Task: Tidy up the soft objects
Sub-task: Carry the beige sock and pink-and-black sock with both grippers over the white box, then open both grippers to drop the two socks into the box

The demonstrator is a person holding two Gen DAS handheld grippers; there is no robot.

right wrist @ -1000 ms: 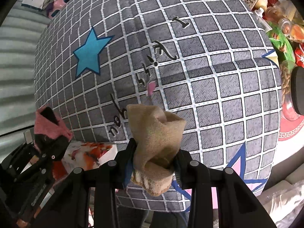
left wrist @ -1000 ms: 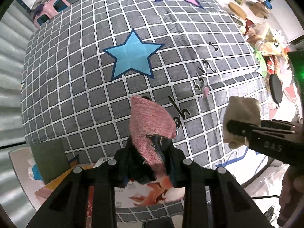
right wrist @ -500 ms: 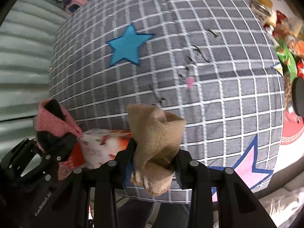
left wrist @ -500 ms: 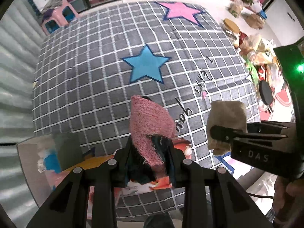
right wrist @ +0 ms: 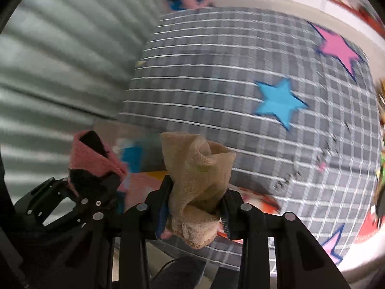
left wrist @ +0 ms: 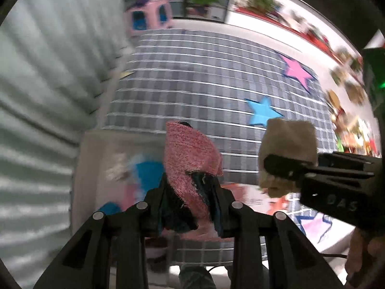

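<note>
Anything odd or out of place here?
Nothing stands out. The left gripper is shut on a bunched pink cloth, the right gripper on a bunched tan cloth, both held above the grey checked cover. The surroundings are motion-blurred.

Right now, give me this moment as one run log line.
left gripper: shut on pink sock | right gripper: shut on beige sock | both above checked blanket | view blurred

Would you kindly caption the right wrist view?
Right claw shut on a tan knitted sock above the grey checked star blanket.
</note>
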